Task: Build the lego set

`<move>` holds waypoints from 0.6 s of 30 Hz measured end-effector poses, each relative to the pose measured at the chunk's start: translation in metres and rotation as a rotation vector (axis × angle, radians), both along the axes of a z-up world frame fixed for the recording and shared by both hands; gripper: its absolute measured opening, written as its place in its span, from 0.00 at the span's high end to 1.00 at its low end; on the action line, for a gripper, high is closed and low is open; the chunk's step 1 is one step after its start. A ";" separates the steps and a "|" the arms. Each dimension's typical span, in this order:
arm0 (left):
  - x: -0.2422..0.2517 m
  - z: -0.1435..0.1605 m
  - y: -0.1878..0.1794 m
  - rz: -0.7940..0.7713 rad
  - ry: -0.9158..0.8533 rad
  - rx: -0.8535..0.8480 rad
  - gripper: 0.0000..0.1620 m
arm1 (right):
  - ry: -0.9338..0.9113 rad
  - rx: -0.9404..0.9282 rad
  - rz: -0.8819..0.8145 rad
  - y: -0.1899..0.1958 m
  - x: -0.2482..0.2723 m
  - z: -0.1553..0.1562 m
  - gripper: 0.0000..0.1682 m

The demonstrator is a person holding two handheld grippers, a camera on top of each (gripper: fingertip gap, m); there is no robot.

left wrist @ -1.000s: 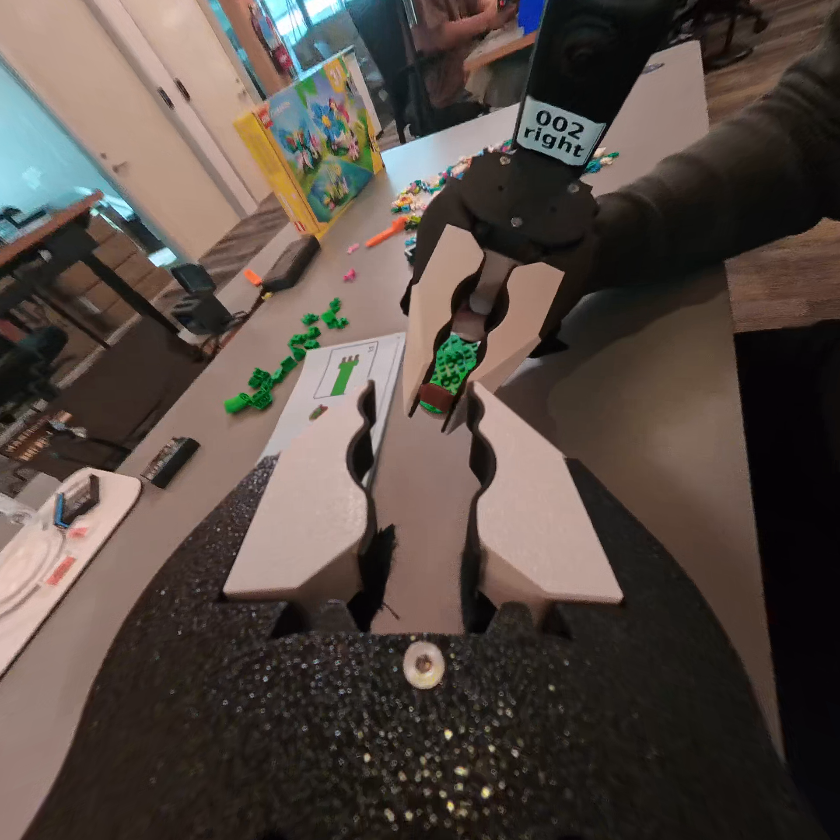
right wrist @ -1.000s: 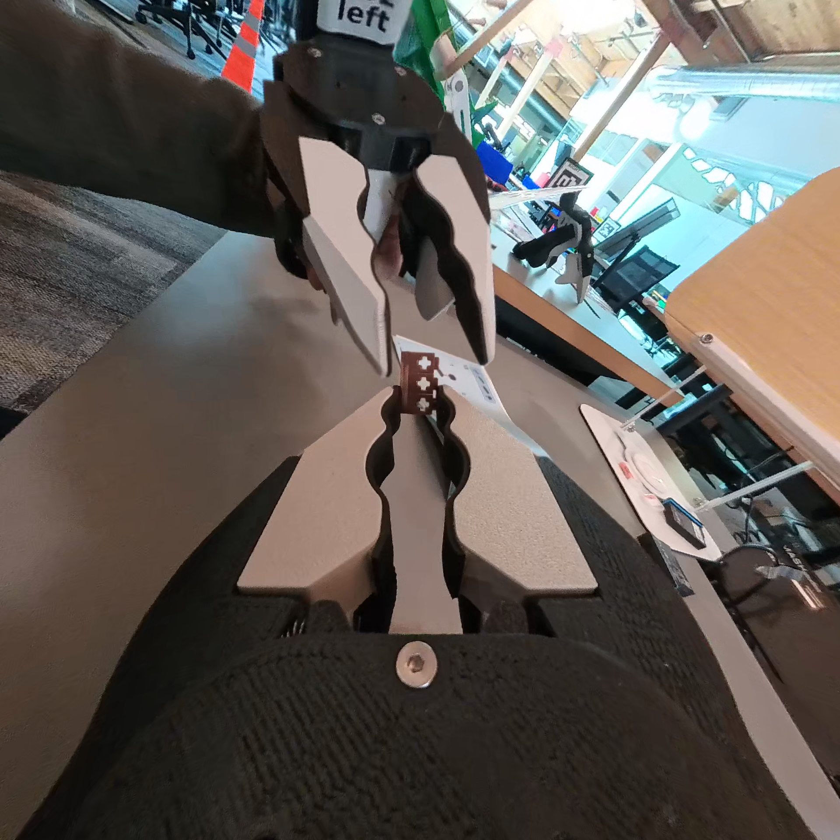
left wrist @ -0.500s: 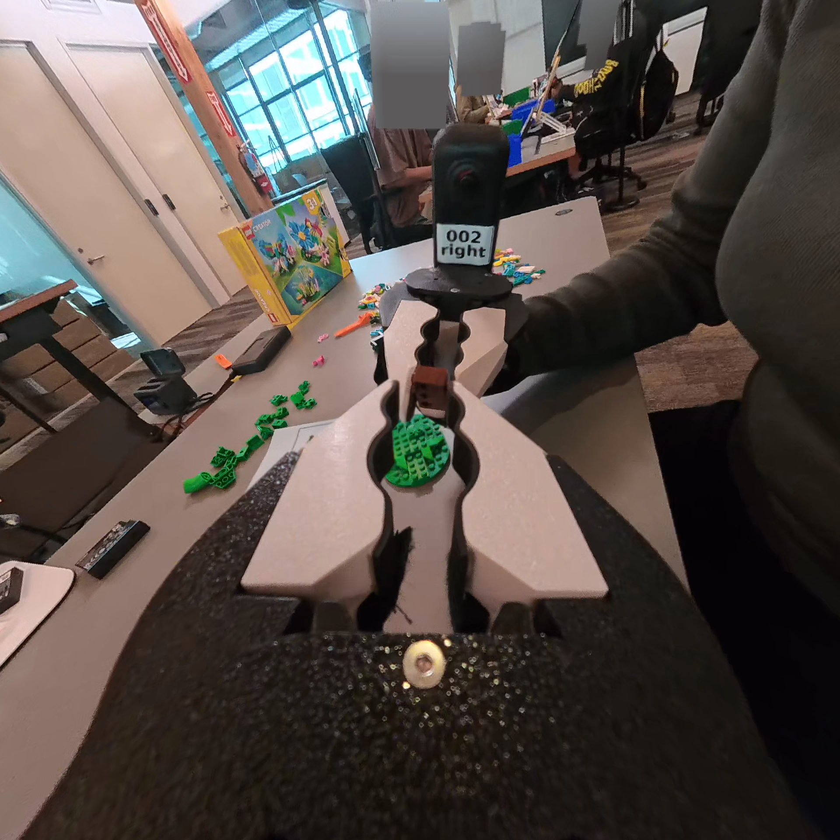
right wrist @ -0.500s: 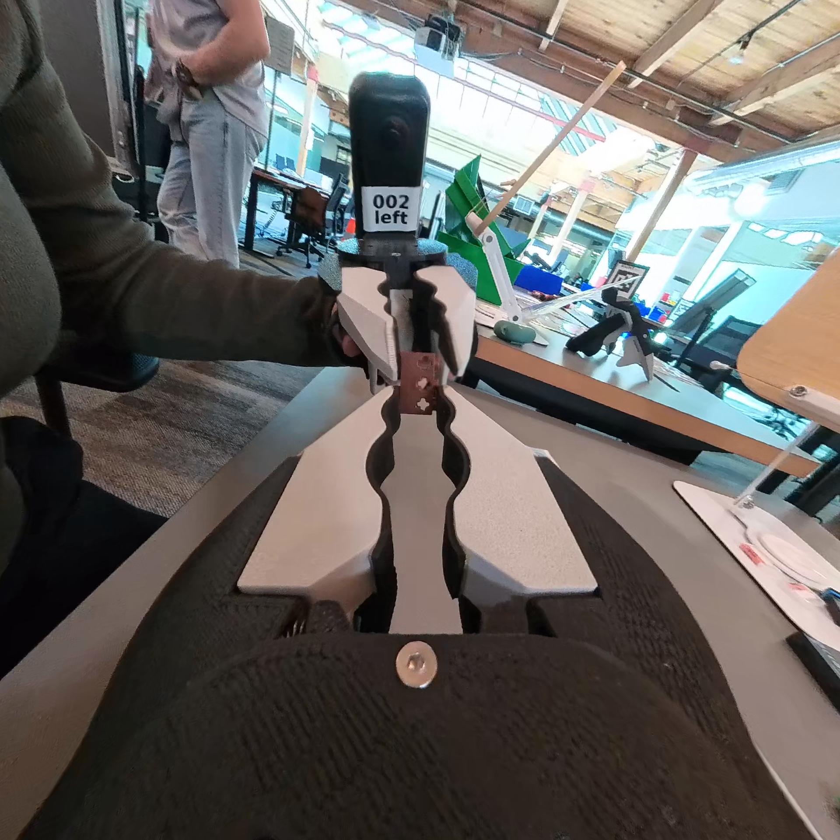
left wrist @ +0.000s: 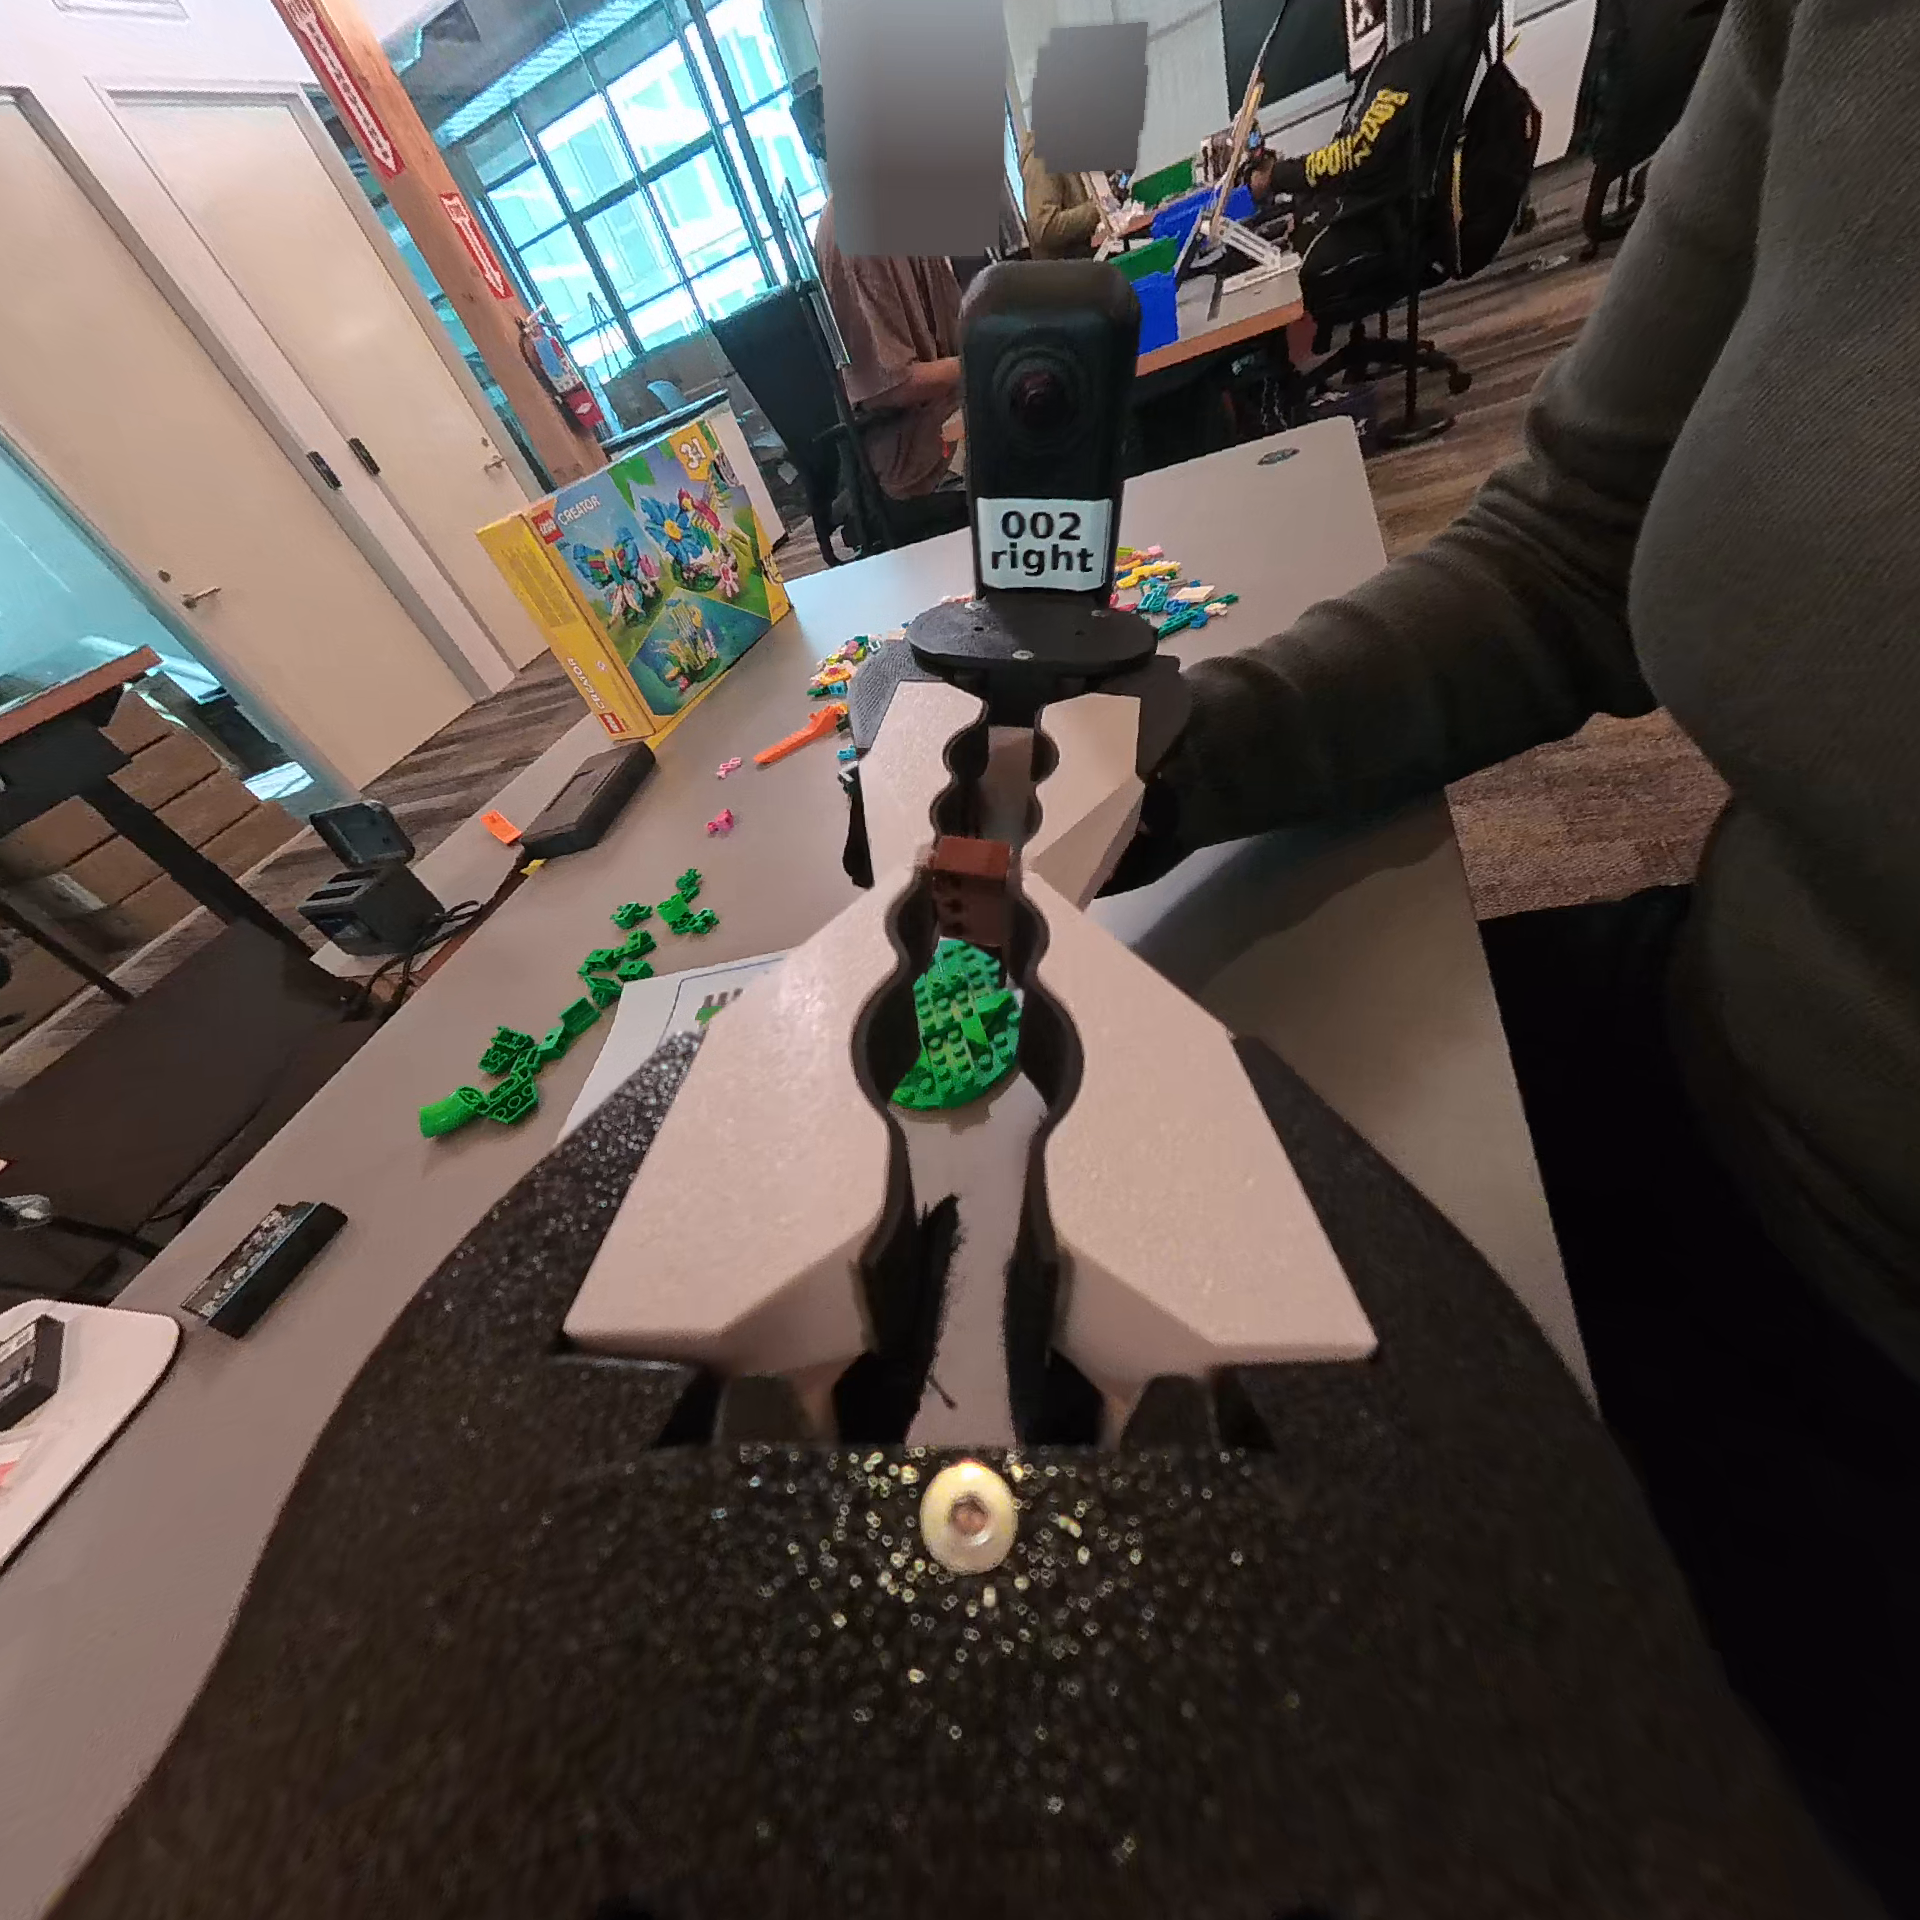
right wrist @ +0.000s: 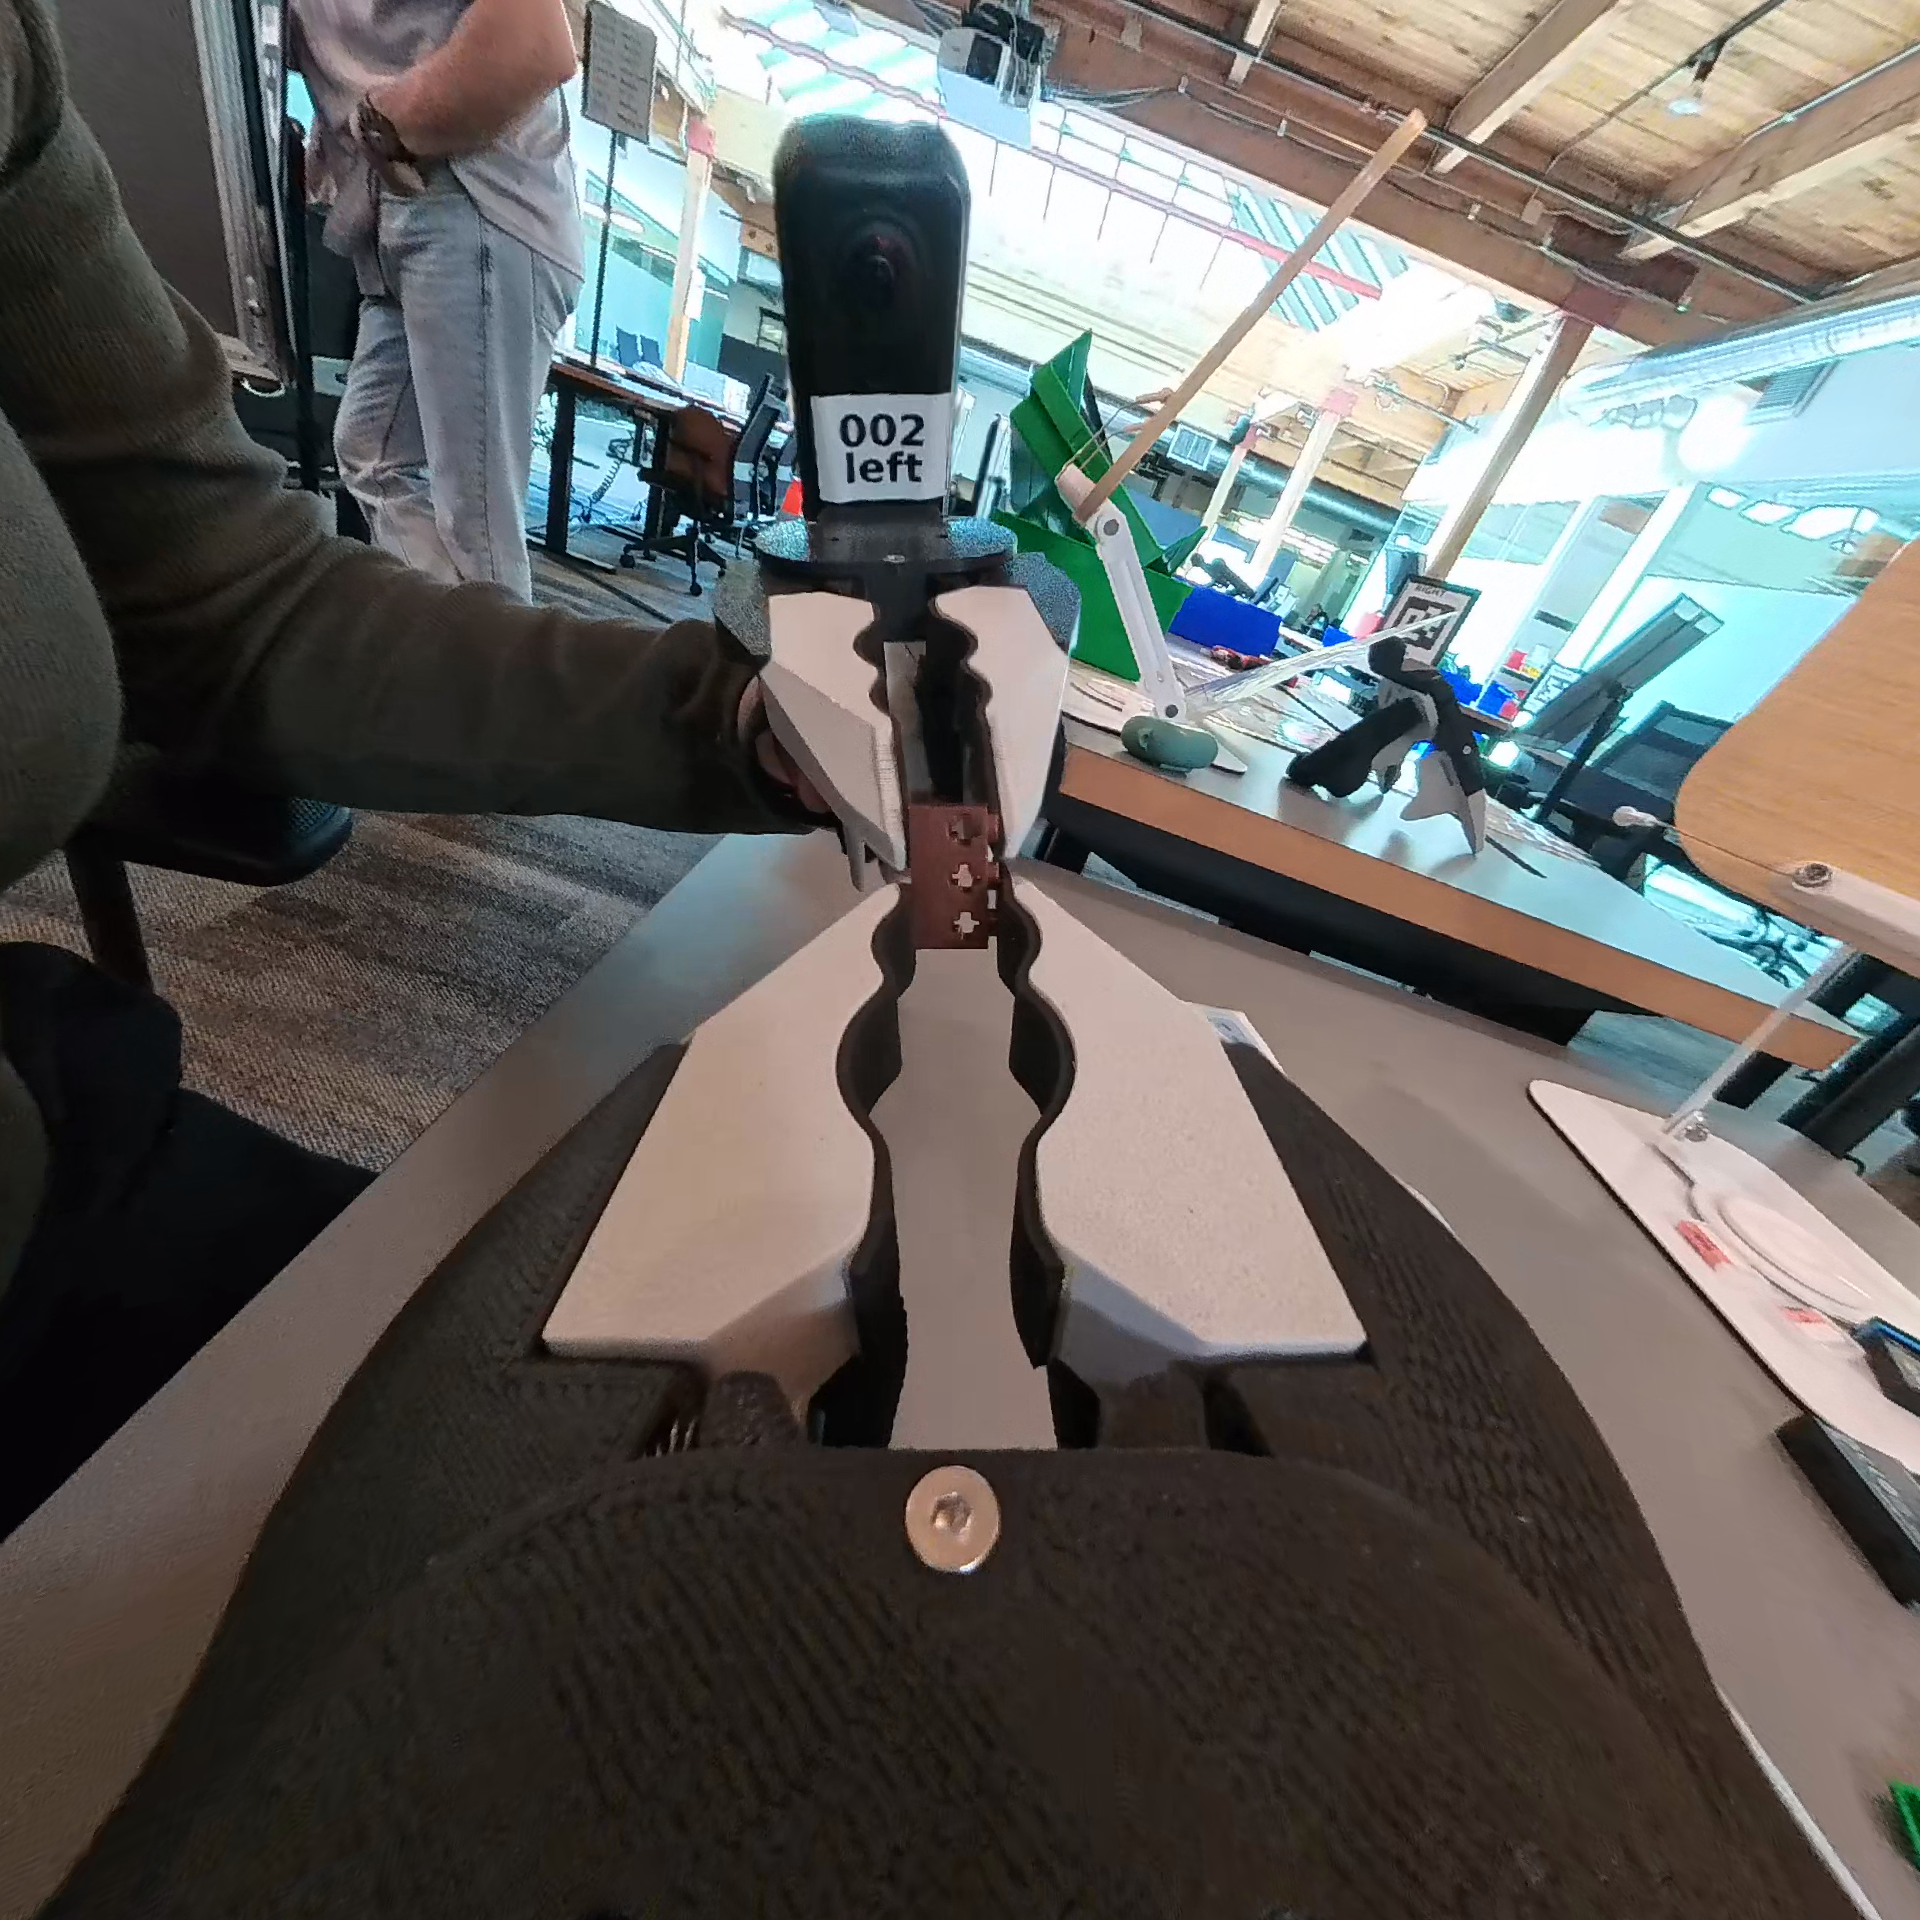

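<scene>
i hold the brown brick stack with its green studded plate point(left wrist: 961, 1023) between both claws: left gripper point(left wrist: 961, 894) and right gripper point(right wrist: 951, 914) each closed on it, above the grey table point(left wrist: 312, 1195). mid-handover, i judge; next one claw releases.

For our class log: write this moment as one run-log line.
left gripper: shut on brown-and-green lego piece | right gripper: shut on same piece | loose green bricks: on table

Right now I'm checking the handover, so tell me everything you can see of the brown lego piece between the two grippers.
The brown lego piece is a small reddish-brown plastic stack with cross-shaped holes down one side. It hangs upright above the table, pinched at the tips of the right gripper and the left gripper, both sets of jaws closed on it. A green studded leaf piece joins its lower end.
</scene>
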State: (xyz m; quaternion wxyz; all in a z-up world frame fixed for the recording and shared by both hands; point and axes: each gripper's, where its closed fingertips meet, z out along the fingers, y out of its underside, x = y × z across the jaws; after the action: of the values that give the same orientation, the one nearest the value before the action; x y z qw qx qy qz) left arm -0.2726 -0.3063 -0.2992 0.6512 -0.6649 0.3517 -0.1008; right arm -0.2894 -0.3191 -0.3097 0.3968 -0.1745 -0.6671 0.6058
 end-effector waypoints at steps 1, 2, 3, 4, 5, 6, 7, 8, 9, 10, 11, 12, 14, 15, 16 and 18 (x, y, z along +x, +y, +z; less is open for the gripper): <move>-0.001 -0.001 0.001 0.002 -0.012 -0.012 0.93 | -0.001 0.003 -0.006 0.001 -0.001 -0.001 0.92; -0.002 -0.001 0.001 0.007 -0.031 -0.026 0.93 | 0.001 0.007 -0.017 0.002 -0.002 -0.001 0.92; -0.004 -0.001 0.003 0.013 -0.058 -0.037 0.93 | 0.010 0.012 -0.035 0.003 -0.003 -0.001 0.92; -0.006 0.000 0.005 0.026 -0.086 -0.040 0.93 | 0.031 0.023 -0.067 0.006 -0.006 0.000 0.92; -0.009 0.000 0.008 0.051 -0.117 -0.043 0.92 | 0.069 0.049 -0.116 0.011 -0.008 0.002 0.92; -0.014 0.001 0.012 0.083 -0.152 -0.053 0.89 | 0.101 0.093 -0.169 0.016 -0.011 0.002 0.92; -0.017 0.000 0.016 0.105 -0.180 -0.087 0.85 | 0.122 0.139 -0.222 0.020 -0.014 0.001 0.92; -0.019 -0.003 0.018 0.110 -0.206 -0.133 0.81 | 0.139 0.181 -0.274 0.025 -0.017 0.000 0.92; -0.018 -0.006 0.020 0.107 -0.227 -0.174 0.78 | 0.155 0.224 -0.313 0.027 -0.019 -0.001 0.92; -0.018 -0.009 0.022 0.115 -0.244 -0.199 0.77 | 0.168 0.268 -0.352 0.030 -0.021 -0.003 0.92; -0.019 -0.010 0.024 0.131 -0.254 -0.210 0.76 | 0.180 0.313 -0.388 0.032 -0.023 -0.006 0.92; -0.022 -0.012 0.027 0.155 -0.258 -0.218 0.79 | 0.198 0.362 -0.413 0.033 -0.025 -0.008 0.92; -0.024 -0.013 0.028 0.164 -0.278 -0.233 0.80 | 0.254 0.472 -0.473 0.035 -0.027 -0.011 0.92; -0.024 -0.015 0.029 0.167 -0.284 -0.244 0.79 | 0.278 0.537 -0.505 0.036 -0.028 -0.013 0.92; -0.025 -0.017 0.030 0.175 -0.284 -0.253 0.79 | 0.301 0.604 -0.538 0.038 -0.030 -0.016 0.92; -0.028 -0.022 0.032 0.202 -0.267 -0.268 0.80 | 0.344 0.713 -0.591 0.040 -0.032 -0.019 0.92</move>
State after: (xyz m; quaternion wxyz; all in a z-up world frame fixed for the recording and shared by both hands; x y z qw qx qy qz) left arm -0.3006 -0.2746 -0.3210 0.6046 -0.7581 0.1773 -0.1681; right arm -0.3214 -0.2794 -0.3285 0.6911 -0.1070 -0.6798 0.2212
